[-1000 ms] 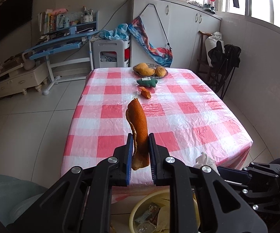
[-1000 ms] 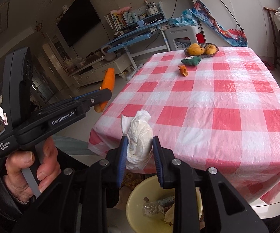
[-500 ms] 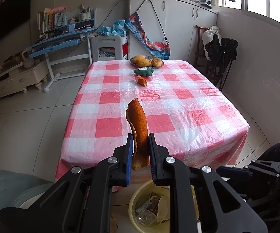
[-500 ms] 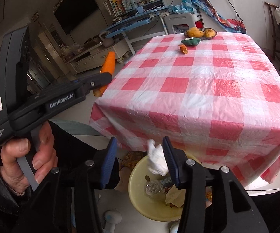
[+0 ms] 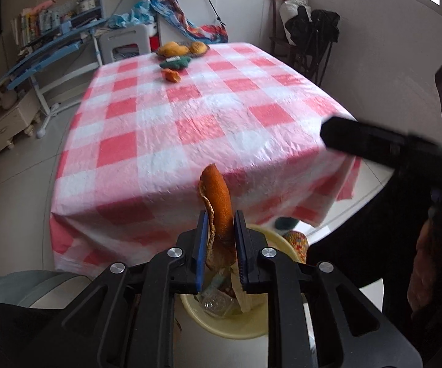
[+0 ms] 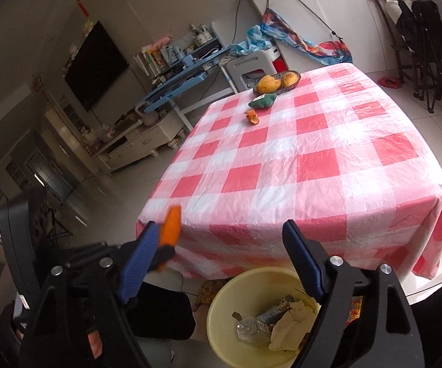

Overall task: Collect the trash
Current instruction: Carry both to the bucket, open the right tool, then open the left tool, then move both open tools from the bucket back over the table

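Note:
My left gripper point(image 5: 221, 218) is shut on a long orange peel point(image 5: 219, 196) that stands up between its blue pads, just above the yellow bin point(image 5: 236, 332) on the floor. In the right wrist view the same peel point(image 6: 172, 224) shows at the left, past the table corner. My right gripper point(image 6: 220, 225) hangs over the bin point(image 6: 218, 303). Its jaws are opening wide and nothing is between them. A crumpled white tissue point(image 6: 291, 325) lies in the bin with a clear plastic container. A small orange peel point(image 6: 252, 117) lies on the far part of the table.
The table wears a red and white checked cloth point(image 6: 313, 165) whose near edge hangs beside the bin. A green packet point(image 6: 263, 101) and a basket of yellow fruit point(image 6: 277, 81) sit at its far end. A blue desk point(image 6: 178, 82) and a folded chair point(image 6: 429, 55) stand beyond.
My right gripper opened and the white tissue dropped from it into the bin. My left gripper, still shut on the peel, came down and back from the table to above the bin.

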A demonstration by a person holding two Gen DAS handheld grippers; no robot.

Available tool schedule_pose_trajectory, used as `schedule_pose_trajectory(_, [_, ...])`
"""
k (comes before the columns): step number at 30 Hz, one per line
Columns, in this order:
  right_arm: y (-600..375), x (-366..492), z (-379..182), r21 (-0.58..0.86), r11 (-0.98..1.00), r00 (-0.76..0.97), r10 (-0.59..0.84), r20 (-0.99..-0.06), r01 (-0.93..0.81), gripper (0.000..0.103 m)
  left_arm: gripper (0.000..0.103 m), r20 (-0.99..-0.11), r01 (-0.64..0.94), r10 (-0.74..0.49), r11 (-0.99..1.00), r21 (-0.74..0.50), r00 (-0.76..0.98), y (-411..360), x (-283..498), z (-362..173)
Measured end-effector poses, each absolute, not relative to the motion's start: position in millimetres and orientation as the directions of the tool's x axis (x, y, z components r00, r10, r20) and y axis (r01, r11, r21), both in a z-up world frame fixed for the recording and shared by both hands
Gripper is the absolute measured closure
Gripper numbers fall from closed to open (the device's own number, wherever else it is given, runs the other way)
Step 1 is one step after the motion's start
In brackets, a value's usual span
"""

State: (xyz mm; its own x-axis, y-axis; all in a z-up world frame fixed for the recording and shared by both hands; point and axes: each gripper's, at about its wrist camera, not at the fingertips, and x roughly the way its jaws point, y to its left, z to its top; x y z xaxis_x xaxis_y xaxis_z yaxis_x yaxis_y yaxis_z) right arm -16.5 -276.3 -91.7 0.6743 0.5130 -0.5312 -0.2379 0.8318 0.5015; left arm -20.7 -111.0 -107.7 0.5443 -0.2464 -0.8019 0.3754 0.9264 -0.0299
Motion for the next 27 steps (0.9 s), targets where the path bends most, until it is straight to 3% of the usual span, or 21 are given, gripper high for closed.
schedule_pose_trajectory(2, [-285.1, -16.4, -92.4, 0.532, 0.820, 0.690, 0.510, -0.514, -0.210, 0.022, 0.078, -0.819, 0.399, -0.244, 0.917, -0.021, 0.519, -116.9, -24.0, -113.6])
schedule_pose_trajectory(4, [-289.7, -15.8, -93.4, 0.550, 0.813, 0.697, 0.506, -0.507, -0.190, 0.022, 0.056, -0.815, 0.402, -0.240, 0.916, -0.009, 0.528, -118.4, -26.7, -111.8])
schedule_pose_trajectory(6, [-291.7, -15.6, -93.0, 0.555, 0.811, 0.701, 0.504, -0.505, -0.183, 0.021, 0.050, -0.801, 0.392, -0.245, 0.920, -0.014, 0.546, -115.4, -27.4, -106.6])
schedule_pose_trajectory(18, [-286.6, -16.3, -92.6, 0.525, 0.827, 0.698, 0.497, -0.516, -0.202, 0.020, 0.042, -0.711, 0.271, -0.175, 0.962, 0.024, 0.682, -96.5, -24.3, -82.5])
schedule_pose_trajectory(27, [-281.6, -17.1, -92.7, 0.500, 0.839, 0.694, 0.493, -0.526, -0.217, 0.020, 0.041, -0.692, 0.205, -0.148, 0.979, 0.001, 0.706, -82.1, -18.8, -78.6])
